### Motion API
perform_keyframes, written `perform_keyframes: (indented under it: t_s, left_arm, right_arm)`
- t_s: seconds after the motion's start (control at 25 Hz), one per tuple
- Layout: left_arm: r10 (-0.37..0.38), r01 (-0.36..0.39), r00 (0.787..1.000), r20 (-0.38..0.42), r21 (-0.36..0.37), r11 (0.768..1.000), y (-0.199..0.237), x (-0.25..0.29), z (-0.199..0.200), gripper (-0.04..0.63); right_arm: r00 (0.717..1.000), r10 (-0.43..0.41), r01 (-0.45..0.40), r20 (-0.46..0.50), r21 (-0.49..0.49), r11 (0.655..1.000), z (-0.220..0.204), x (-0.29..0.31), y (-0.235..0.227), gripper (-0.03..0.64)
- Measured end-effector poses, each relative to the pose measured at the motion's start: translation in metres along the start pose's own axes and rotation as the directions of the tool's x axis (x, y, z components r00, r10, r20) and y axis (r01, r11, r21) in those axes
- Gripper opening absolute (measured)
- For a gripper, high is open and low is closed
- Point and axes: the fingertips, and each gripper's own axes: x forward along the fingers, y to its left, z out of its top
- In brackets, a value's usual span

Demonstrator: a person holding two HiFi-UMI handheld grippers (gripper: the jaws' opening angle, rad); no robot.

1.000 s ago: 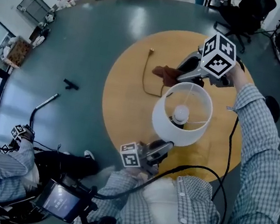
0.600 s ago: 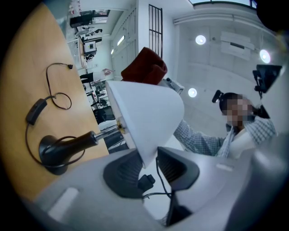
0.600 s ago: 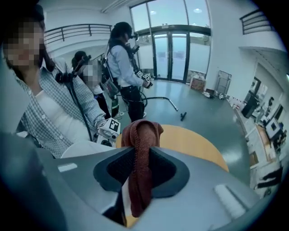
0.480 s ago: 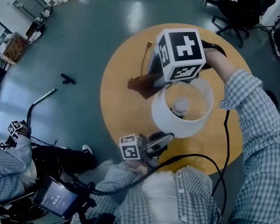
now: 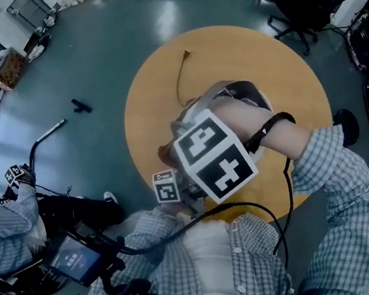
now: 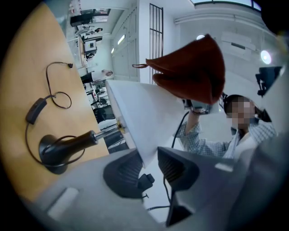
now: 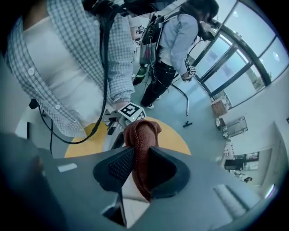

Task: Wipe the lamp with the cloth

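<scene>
My left gripper (image 6: pixel 151 164) pinches the rim of the lamp shade (image 6: pixel 144 117), which spreads away just ahead of its fingers. My right gripper (image 7: pixel 140 170) clamps the folded cloth (image 7: pixel 141 135) between its fingers, at the shade's far edge.

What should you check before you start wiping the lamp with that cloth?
1. Cloth gripped by the right gripper: ok, the jaws are closed on a fold of it.
2. Lampshade steadied by the left gripper: ok, the shade's edge is pinched between the jaws.
3. Lamp base sitting on the table: ok.
4. Cord out of the way: ok, it lies on the table beyond the base, away from both grippers.
5. Cloth touching the shade: cannot tell. In the left gripper view it hangs by the shade's far edge, and in the head view the marker cube covers that spot.
</scene>
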Motion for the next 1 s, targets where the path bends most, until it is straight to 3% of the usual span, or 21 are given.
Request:
perform_keyframes:
  t_s: [0.08,0.2,0.56,0.8,1.0]
  left_arm:
    - [0.017,-0.017,1.0,-0.007,-0.001,1.0,0.009,-0.006,-0.003,0.106]
    - [-0.022,0.023,1.0,0.019,-0.039,0.999,0.003,-0.007,-0.003,0.106]
    - [-0.013,0.013,1.0,0.007,-0.023,1.0,-0.005,-0.004,0.005,0.106]
    - [-0.014,0.014,1.0,0.005,-0.024,1.0,-0.008,-0.008,0.002,0.106]
    - [-0.018,0.019,1.0,0.004,-0.029,0.999,-0.011,-0.009,0.008,0.104]
  right_arm:
    - [1.0,-0.024,0.024,0.014,-0.012,1.0,0.011,0.0,0.013,0.1]
    - [0.996,-0.074,0.073,0.054,0.018,0.997,0.025,-0.007,0.03,0.1]
    - [0.973,-0.192,0.157,0.126,0.25,0.956,0.025,-0.028,0.08,0.101]
    - [0.953,-0.276,0.193,0.127,0.45,0.872,0.007,-0.031,0.11,0.101]
    - [0.931,-0.355,0.234,0.086,0.606,0.761,-0.02,-0.042,0.127,0.101]
